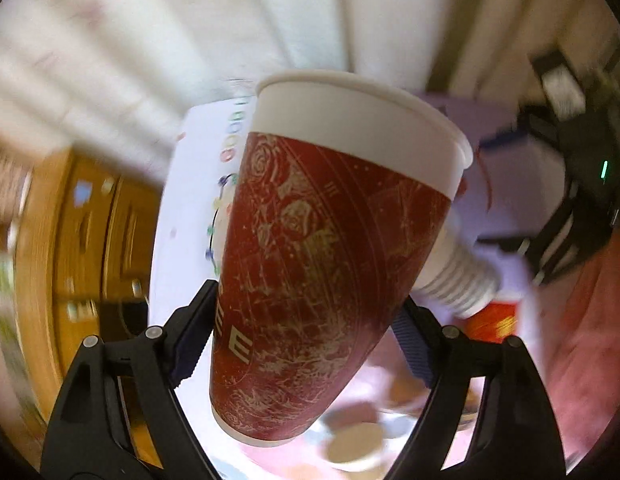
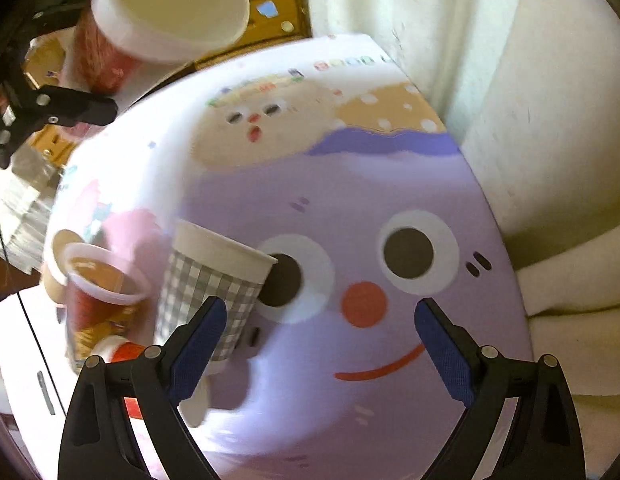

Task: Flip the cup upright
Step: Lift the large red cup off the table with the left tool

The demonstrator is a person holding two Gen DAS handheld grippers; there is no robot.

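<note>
The left gripper point(image 1: 302, 320) is clamped on the lower body of the red cup point(image 1: 310, 272), which is held in the air above the table point(image 2: 390, 208) with its white rim uppermost and slightly tilted; the turning step appears nearly complete. The right gripper point(image 2: 320, 344) has its fingers spread and empty, just beside a checked cup point(image 2: 206, 292) near the table's left edge. The next move calls for levelling the red cup, lowering it base-first onto a bare part of the table, then releasing.
</note>
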